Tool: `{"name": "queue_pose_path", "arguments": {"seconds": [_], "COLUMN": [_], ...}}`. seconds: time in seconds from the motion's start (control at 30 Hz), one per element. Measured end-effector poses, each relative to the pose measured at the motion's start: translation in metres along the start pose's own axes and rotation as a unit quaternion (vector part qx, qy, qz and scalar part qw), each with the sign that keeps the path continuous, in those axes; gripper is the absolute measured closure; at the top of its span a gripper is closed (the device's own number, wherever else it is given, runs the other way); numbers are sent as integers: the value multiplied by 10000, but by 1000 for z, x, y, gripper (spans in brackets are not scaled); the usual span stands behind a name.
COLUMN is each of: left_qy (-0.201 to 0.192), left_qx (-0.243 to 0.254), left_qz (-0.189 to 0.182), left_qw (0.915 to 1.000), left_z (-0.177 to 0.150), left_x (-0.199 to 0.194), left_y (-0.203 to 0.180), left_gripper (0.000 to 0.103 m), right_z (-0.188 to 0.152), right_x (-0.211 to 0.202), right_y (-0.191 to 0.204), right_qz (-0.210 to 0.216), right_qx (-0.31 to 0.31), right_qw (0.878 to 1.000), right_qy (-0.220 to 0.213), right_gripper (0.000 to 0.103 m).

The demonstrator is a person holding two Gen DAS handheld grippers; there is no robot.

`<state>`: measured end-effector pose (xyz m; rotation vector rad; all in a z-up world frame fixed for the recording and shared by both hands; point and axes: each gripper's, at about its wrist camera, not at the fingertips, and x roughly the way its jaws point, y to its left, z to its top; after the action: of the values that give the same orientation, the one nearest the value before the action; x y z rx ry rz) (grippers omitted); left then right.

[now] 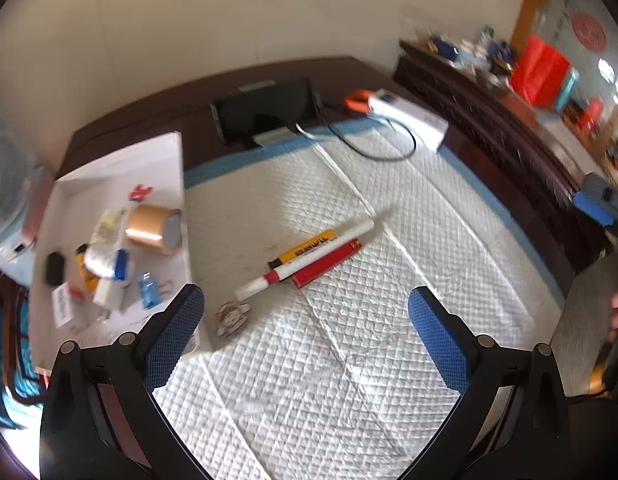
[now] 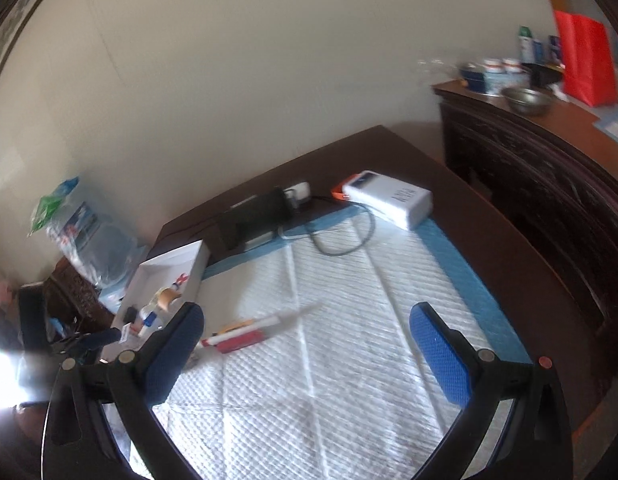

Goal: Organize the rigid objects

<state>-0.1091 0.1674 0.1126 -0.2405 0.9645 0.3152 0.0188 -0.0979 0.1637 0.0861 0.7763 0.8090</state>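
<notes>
A white marker with a red band (image 1: 305, 260), a red bar-shaped item (image 1: 329, 262) and a yellow-black item (image 1: 305, 250) lie together mid-pad; they also show in the right wrist view (image 2: 245, 334). A small bundle of rubber bands (image 1: 232, 318) lies by the white box (image 1: 109, 184), which holds a copper tape roll (image 1: 153, 228), binder clips (image 1: 151, 288) and other small items. My left gripper (image 1: 307, 312) is open and empty, hovering just short of the marker group. My right gripper (image 2: 307, 332) is open and empty above the pad, further back and right.
A quilted white pad with blue edge (image 1: 349, 360) covers the dark table. At the back stand a black phone on a stand (image 1: 265, 110), a white power bank (image 1: 409, 118) and a looped cable (image 1: 389, 148). A dark carved cabinet (image 2: 549, 184) stands to the right.
</notes>
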Motion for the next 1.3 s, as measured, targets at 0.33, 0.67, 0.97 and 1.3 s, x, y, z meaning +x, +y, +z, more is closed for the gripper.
{"name": "queue_pose_path", "arguments": {"seconds": [0.33, 0.67, 0.97, 1.3], "left_qy": [633, 1396, 1132, 908], "left_qx": [-415, -214, -52, -822], "left_qz": [-726, -741, -1004, -171], "left_qw": [9945, 9872, 9885, 9923], "left_z": [36, 7, -15, 25], "left_x": [91, 116, 73, 111], "left_y": [7, -33, -62, 1], "left_gripper": [0, 0, 0, 0], "right_z": [-6, -12, -6, -13], "right_x": [-6, -10, 9, 6], "right_y": [-32, -71, -53, -58], "right_qz": [-218, -499, -179, -191], "right_qx": [161, 673, 365, 344], "right_qw": [9995, 9961, 9979, 9973], "right_qy": [152, 289, 497, 617], "right_gripper": [0, 0, 0, 0]}}
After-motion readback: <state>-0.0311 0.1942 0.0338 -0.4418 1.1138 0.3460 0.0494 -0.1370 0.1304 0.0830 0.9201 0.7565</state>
